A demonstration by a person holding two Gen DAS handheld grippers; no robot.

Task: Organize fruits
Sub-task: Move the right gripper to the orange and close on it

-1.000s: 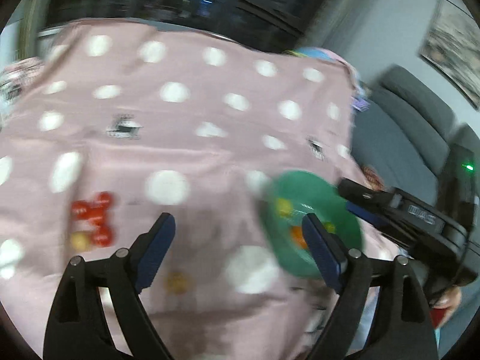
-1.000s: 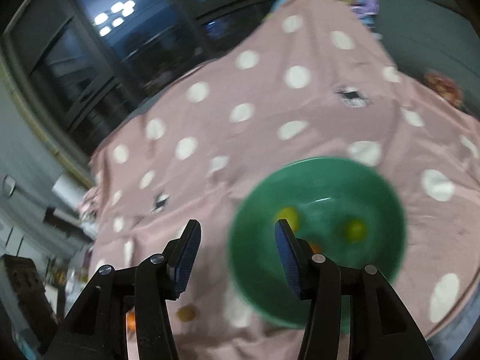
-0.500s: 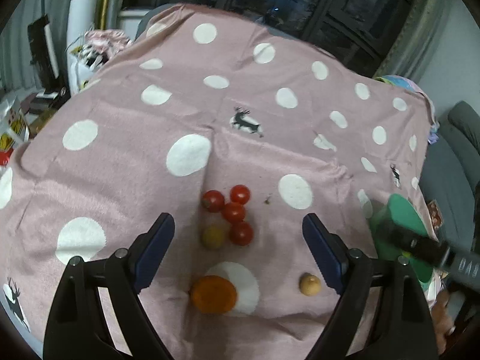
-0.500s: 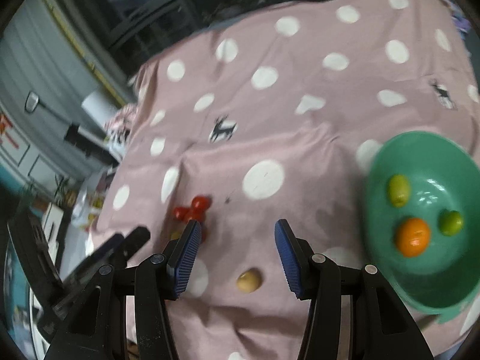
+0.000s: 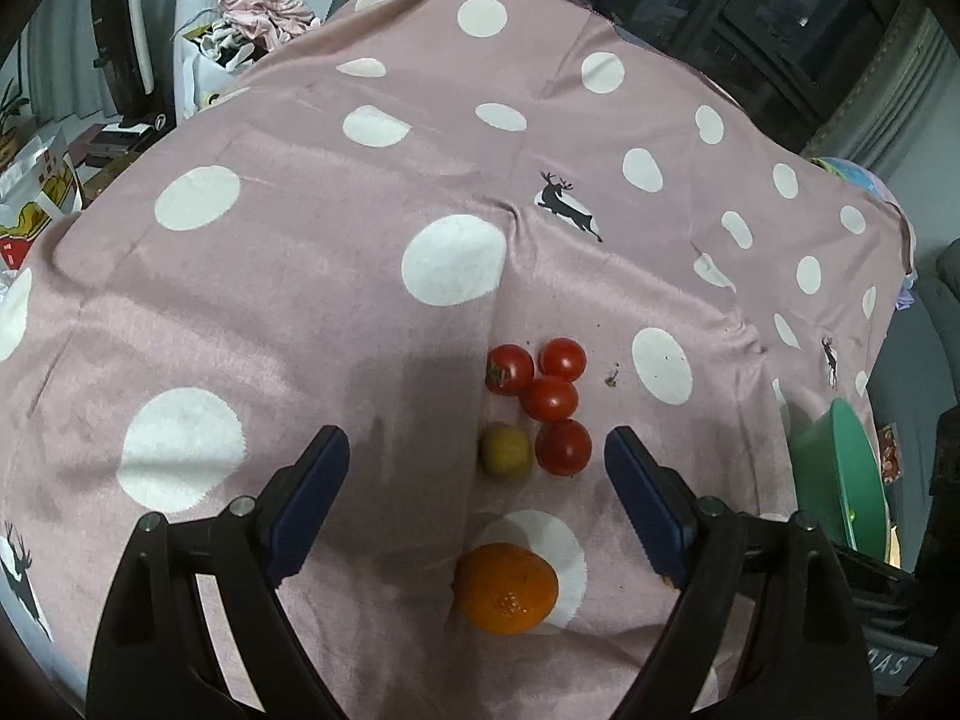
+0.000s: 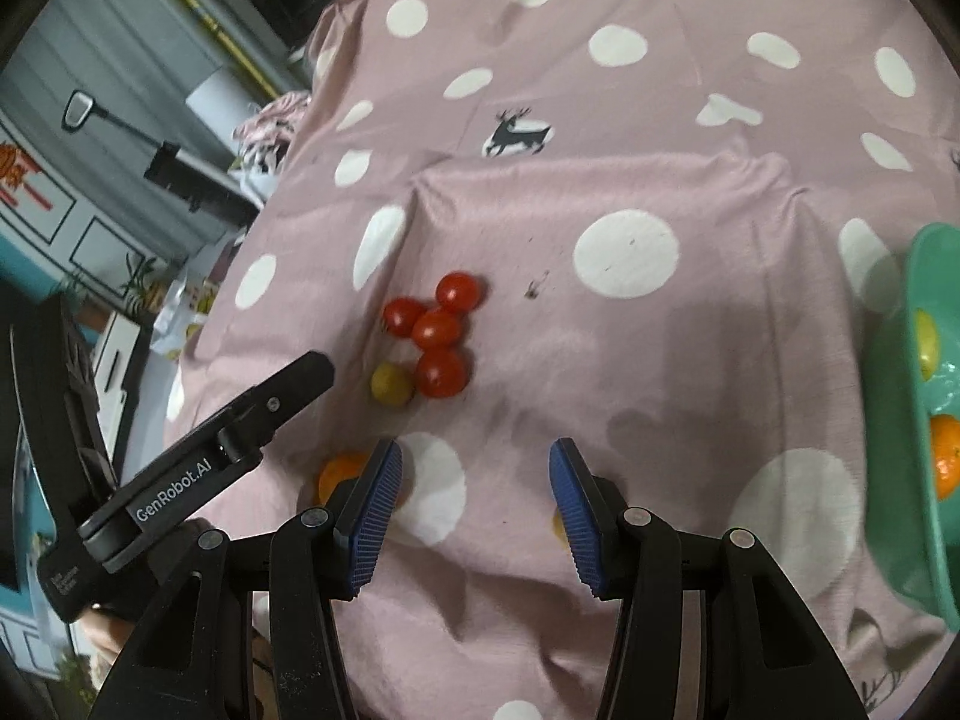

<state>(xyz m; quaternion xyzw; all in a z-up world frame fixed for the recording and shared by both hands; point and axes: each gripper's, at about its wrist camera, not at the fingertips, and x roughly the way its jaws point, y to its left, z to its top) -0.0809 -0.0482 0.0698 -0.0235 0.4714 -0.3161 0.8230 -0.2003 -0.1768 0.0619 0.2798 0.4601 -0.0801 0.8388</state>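
Observation:
Several red cherry tomatoes (image 5: pixel 549 399) (image 6: pixel 438 324) lie clustered on the pink dotted cloth (image 5: pixel 300 276), with a yellow-green small fruit (image 5: pixel 505 450) (image 6: pixel 391 384) beside them. An orange (image 5: pixel 507 588) (image 6: pixel 339 471) lies nearer. My left gripper (image 5: pixel 474 492) is open and empty, straddling the space just before the fruit cluster, above the orange. My right gripper (image 6: pixel 471 498) is open and empty over the cloth; a small yellowish fruit (image 6: pixel 559 525) peeks from behind its right finger. A green bowl (image 6: pixel 894 420) (image 5: pixel 840 480) at the right holds an orange (image 6: pixel 945 462) and a yellow-green fruit (image 6: pixel 927 342).
The left gripper body (image 6: pixel 210 450) shows at the left of the right wrist view. The cloth's left edge (image 6: pixel 240 252) drops to cluttered floor with boxes and bags (image 5: pixel 36 180). Dark windows (image 5: pixel 750 12) stand behind the table. A grey sofa (image 5: pixel 936 360) lies to the right.
Both grippers have swung left, away from the green bowl, and come closer over the tomatoes and orange. The bowl has slid to the right edge of both views. Both stay open.

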